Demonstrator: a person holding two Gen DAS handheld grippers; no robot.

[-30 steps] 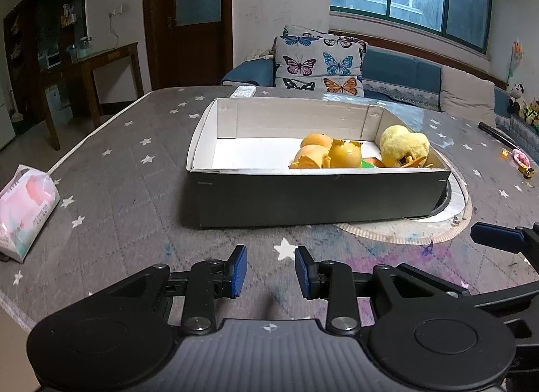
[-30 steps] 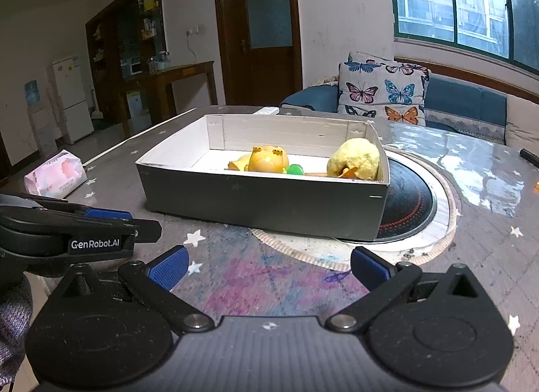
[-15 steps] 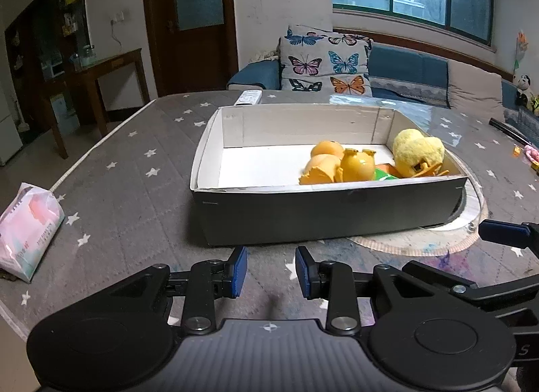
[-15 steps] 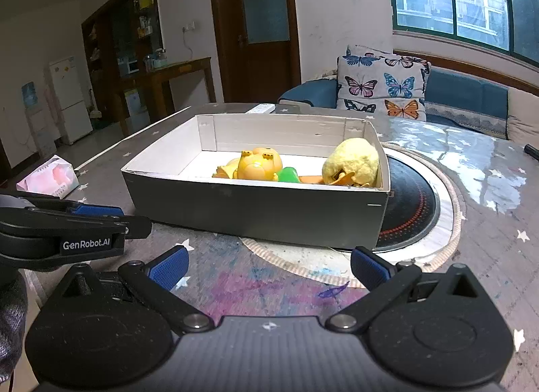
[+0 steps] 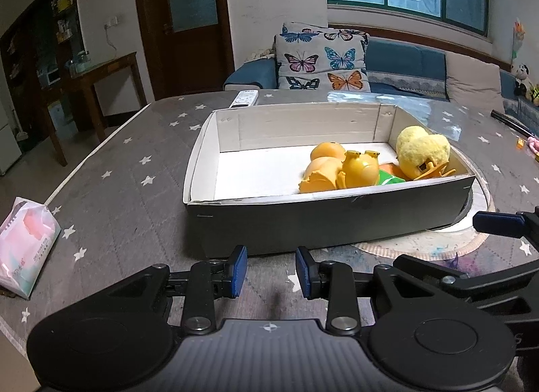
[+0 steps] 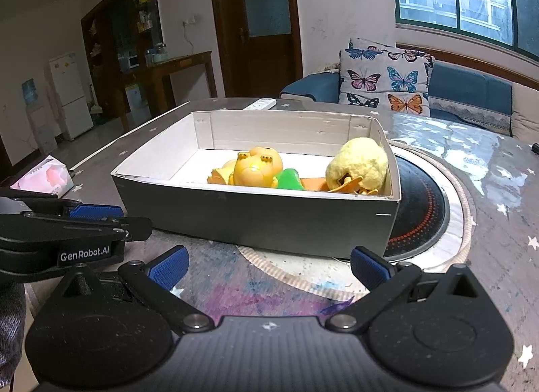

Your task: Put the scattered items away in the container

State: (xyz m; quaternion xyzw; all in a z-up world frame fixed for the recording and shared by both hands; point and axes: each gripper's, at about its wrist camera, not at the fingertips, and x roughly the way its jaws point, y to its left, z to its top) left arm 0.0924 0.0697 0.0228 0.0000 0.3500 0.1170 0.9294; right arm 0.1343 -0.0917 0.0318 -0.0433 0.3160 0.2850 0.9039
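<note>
A grey cardboard box (image 5: 330, 220) (image 6: 256, 220) with a white inside stands on the star-patterned table. In its right half lie a yellow plush (image 5: 422, 149) (image 6: 362, 162), a yellow plastic figure (image 5: 360, 169) (image 6: 256, 166), orange pieces (image 5: 326, 151) and a green item (image 6: 289, 179). My left gripper (image 5: 271, 270) hovers just before the box's front wall, with only a narrow gap between its pads and nothing in it. My right gripper (image 6: 267, 262) is wide open and empty, in front of the box's right part. Each gripper shows at the edge of the other's view.
A pink tissue pack (image 5: 27, 250) (image 6: 43, 178) lies near the table's left edge. A white remote (image 5: 246, 98) sits behind the box. The box partly overlaps a round black hob (image 6: 421, 210). Small items (image 5: 525, 141) lie at the far right.
Both grippers have risen and come closer to the box, so more of its inside shows. Neither gripper's finger spacing has changed, and the toys have not moved.
</note>
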